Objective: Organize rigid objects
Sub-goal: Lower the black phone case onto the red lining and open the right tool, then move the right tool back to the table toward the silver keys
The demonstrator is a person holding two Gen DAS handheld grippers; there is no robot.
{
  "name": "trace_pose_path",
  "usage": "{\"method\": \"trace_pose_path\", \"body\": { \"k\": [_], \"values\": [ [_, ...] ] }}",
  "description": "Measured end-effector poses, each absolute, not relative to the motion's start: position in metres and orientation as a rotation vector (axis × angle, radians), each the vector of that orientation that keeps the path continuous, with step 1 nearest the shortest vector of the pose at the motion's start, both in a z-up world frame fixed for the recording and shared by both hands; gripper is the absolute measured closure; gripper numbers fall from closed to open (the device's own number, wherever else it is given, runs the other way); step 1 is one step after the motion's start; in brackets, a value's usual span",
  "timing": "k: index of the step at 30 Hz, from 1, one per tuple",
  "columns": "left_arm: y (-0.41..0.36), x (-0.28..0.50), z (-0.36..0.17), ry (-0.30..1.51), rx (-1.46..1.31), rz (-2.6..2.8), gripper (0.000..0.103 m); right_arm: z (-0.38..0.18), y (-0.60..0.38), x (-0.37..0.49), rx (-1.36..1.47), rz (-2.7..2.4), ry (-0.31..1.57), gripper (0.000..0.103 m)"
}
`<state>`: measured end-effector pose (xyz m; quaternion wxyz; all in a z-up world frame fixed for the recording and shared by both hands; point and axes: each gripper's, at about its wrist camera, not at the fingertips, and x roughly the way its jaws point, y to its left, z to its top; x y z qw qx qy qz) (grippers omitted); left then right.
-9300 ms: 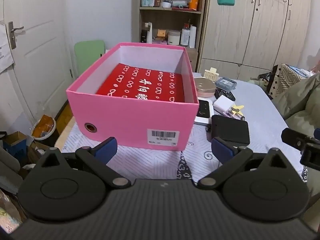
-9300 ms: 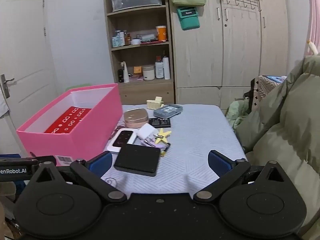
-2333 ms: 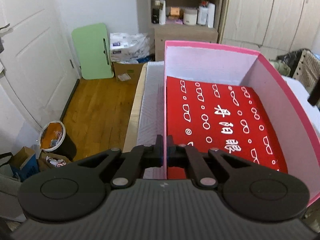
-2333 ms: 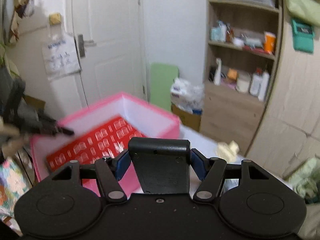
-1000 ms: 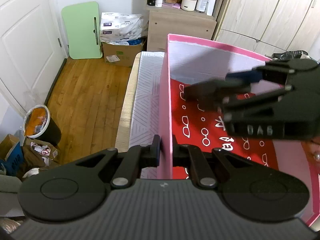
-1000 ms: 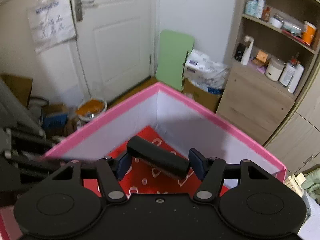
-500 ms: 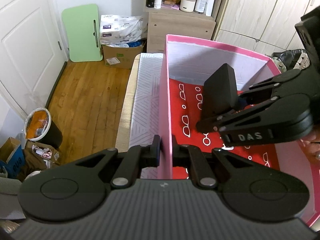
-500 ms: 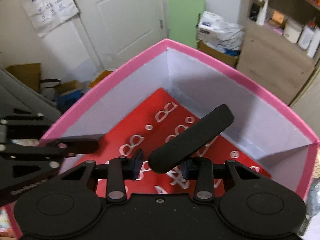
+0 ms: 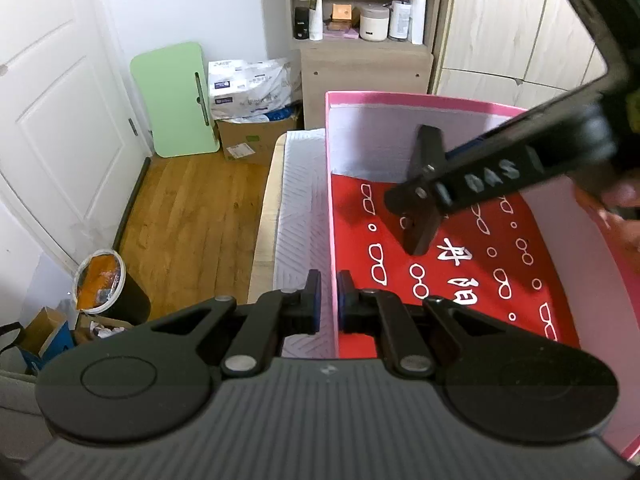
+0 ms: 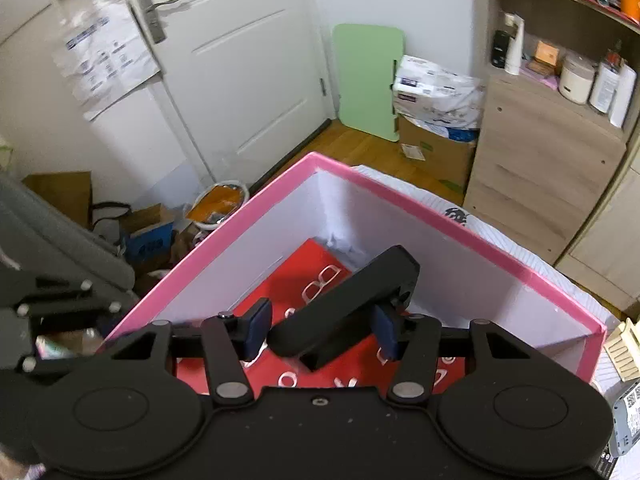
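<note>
A pink box [image 9: 330, 208] with white inner walls and a red patterned bottom stands on the table; it also shows in the right wrist view [image 10: 448, 216]. My left gripper [image 9: 329, 306] is shut on the box's left wall. My right gripper [image 10: 320, 330] is inside the box with its jaws parted, and the flat black case [image 10: 344, 314] lies tilted between them, its low end near the red bottom. In the left wrist view the black case [image 9: 424, 196] stands on edge on the red bottom, under my right gripper [image 9: 416, 192].
A wooden shelf cabinet [image 9: 366, 64] with bottles stands behind the table. A cardboard box [image 9: 252, 140] and a green board [image 9: 176, 100] are on the wooden floor by the white door [image 10: 224, 64]. A cream comb-like item [image 10: 622, 350] lies on the table at the right.
My right gripper has opened its jaws wider around the black case and lowered it, so the case now tips down toward the red bottom. My left gripper stays clamped on the box wall.
</note>
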<state>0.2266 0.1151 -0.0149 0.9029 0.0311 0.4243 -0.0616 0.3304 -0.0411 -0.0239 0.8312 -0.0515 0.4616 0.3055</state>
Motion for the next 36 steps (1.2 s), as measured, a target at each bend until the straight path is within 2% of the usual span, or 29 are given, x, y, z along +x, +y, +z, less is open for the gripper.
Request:
{"method": "trace_pose_path", "body": {
  "k": [1,4,8,9,10,12,17,26,30,36],
  "values": [
    [0.115,0.226,-0.015,0.875,0.069,-0.129,0.099,-0.026,-0.038,0.333,-0.111,0.657,0.979,0.062],
    [0.111,0.221,-0.014,0.844,0.092,-0.124,0.100,-0.028,-0.027,0.337,-0.125,0.686,0.964,0.064],
    [0.106,0.213,-0.011,0.791,0.130,-0.108,0.100,-0.028,-0.016,0.337,-0.125,0.698,0.970,0.059],
    [0.106,0.212,-0.010,0.784,0.133,-0.107,0.100,-0.028,-0.018,0.340,-0.091,0.708,0.990,0.057],
    [0.105,0.211,-0.010,0.779,0.132,-0.106,0.100,-0.028,-0.022,0.343,-0.042,0.720,1.019,0.050],
    [0.106,0.210,-0.009,0.771,0.131,-0.103,0.100,-0.030,-0.032,0.347,0.073,0.732,1.068,0.045],
    [0.106,0.210,-0.008,0.766,0.134,-0.099,0.100,-0.022,-0.053,0.341,0.153,0.754,1.057,0.045],
    [0.102,0.209,-0.008,0.764,0.160,-0.093,0.100,0.029,-0.133,0.260,0.114,0.735,0.843,0.045],
    [0.103,0.210,-0.009,0.765,0.150,-0.095,0.100,0.025,-0.176,0.240,0.106,0.612,0.815,0.045],
    [0.101,0.211,-0.009,0.761,0.182,-0.085,0.099,-0.013,-0.217,0.210,0.050,0.489,0.840,0.045]
  ]
}}
